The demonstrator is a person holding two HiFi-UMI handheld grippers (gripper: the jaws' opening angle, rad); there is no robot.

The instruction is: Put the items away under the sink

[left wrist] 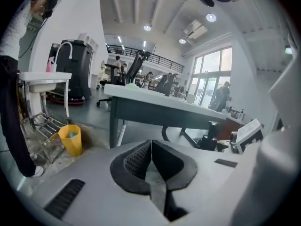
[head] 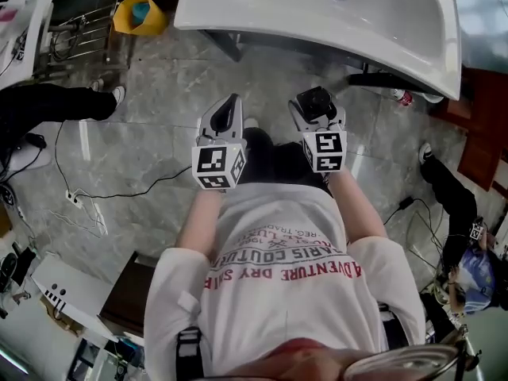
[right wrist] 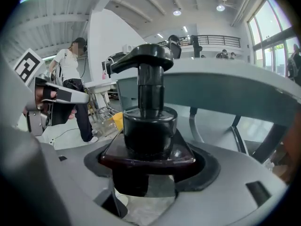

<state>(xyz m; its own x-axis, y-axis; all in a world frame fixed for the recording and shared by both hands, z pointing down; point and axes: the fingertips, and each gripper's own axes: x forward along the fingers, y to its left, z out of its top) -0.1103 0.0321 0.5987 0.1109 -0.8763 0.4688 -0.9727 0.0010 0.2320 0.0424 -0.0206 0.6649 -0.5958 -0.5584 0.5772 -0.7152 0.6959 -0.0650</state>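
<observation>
Dark brown glossy pump bottle (head: pixel 315 100) with a black pump head, clamped in the right gripper (head: pixel 317 113), which the person holds out in front of the body. In the right gripper view the two jaws of the right gripper (right wrist: pixel 146 175) press on the wide shoulders of the bottle (right wrist: pixel 149 126). Its long axis runs straight out along the jaws, and the spout turns to the left.

The left gripper (head: pixel 228 108) is held level with the right one and just beside it. The left gripper view shows this gripper (left wrist: pixel 151 161) with its black ribbed pads pressed together and nothing between them.

A white rectangular sink basin (head: pixel 262 10) with a green drain plug fills the top of the head view, set on a grey frame. The shaded grey marble floor beneath it lies straight ahead of both grippers and lower than them. The bottle's pump end already points that way. Of the two, the right gripper looks the nearer to the open space under the basin, so the coming move is probably a forward and downward reach with that hand, keeping the bottle below the basin's front edge.

A yellow plastic bucket (head: pixel 135 16) stands on the floor off to the left of the sink, well apart from both grippers. Other people stand at the edges of the scene.
</observation>
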